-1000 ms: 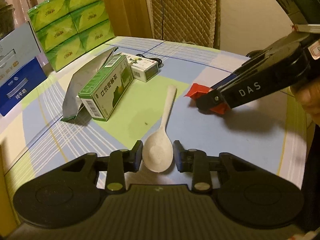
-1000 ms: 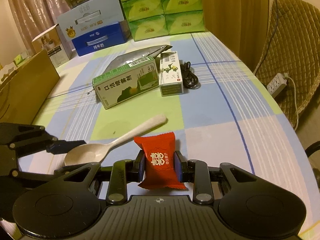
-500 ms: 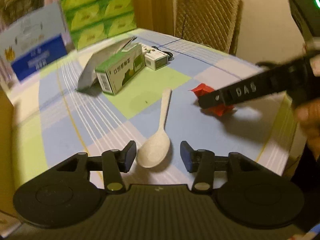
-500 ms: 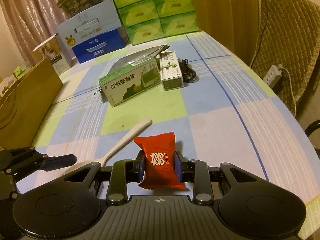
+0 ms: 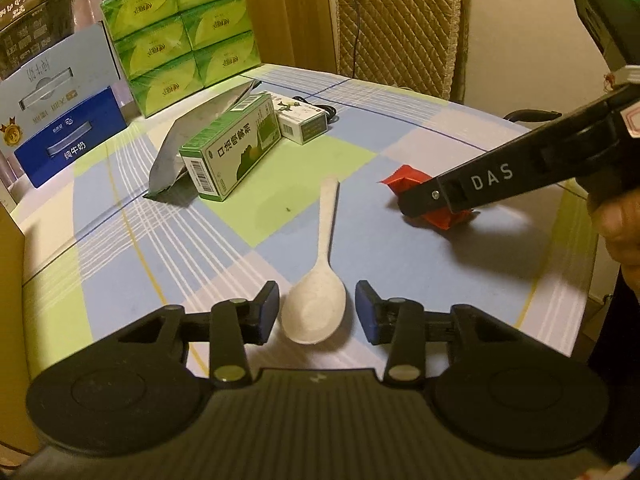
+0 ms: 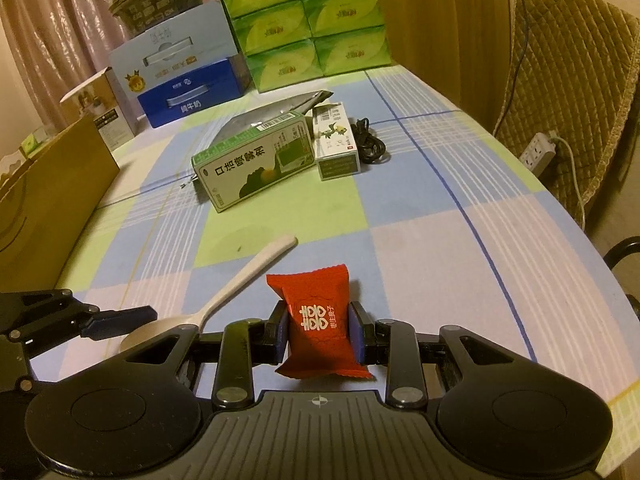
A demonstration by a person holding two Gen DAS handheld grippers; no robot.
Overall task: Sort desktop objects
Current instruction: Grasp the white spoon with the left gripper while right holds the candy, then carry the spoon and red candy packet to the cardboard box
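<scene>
Left gripper fingers just closing beside spoon; right arm reads "DAS".

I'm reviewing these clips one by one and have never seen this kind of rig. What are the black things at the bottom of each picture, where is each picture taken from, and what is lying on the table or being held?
There is no robot here. A person holds a hand-operated two-finger gripper in each hand, and each gripper carries a wide-angle camera looking forward along its fingers. The black shape at the bottom of each picture is that gripper's own body.

In the left wrist view, the left gripper has its jaws on either side of the bowl of a white spoon lying on the checked tablecloth, with gaps both sides; the jaws have just closed in slightly. The right gripper, seen in its own view, is shut on a red candy packet.

Further back lie a green medicine box, a small white box, a silver pouch and a black cable.
</scene>
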